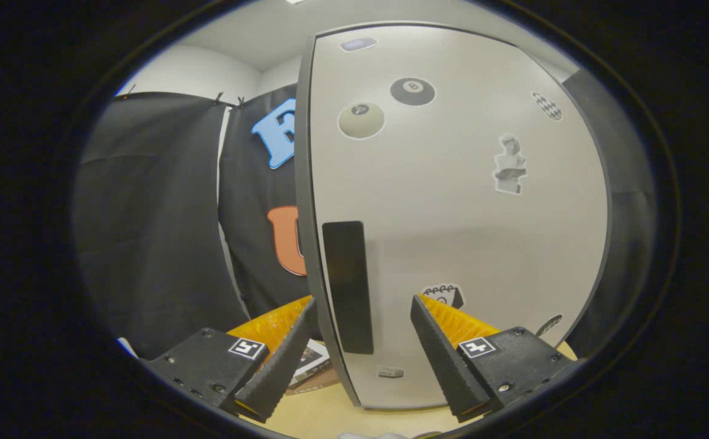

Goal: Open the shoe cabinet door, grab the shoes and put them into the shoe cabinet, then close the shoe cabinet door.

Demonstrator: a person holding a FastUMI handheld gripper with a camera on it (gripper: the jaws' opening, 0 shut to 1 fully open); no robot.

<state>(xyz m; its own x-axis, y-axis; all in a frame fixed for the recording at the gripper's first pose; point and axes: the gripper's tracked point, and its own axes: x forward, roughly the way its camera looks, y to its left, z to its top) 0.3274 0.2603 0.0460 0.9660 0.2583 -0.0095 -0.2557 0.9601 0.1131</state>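
Hand-held gripper (363,332) open, level, straddling door edge.
White sticker-covered shoe cabinet door (452,201) stands ajar; its black rectangular handle (348,286) sits between the spread fingers, untouched, above the pale wooden floor (330,414).

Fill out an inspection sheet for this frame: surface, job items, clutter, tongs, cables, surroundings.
Surface: pale wooden floor under the tongs.
Job's things: shoe cabinet door, white with stickers, seen nearly face on; its free edge and dark handle lie between the fingers. Shoes: nothing seen.
Clutter: printed box or card on the floor behind the door edge.
Tongs: tongs open, one finger each side of the door edge; contact unclear.
Cables: nothing seen.
Surroundings: black cloth wall, white ceiling above.
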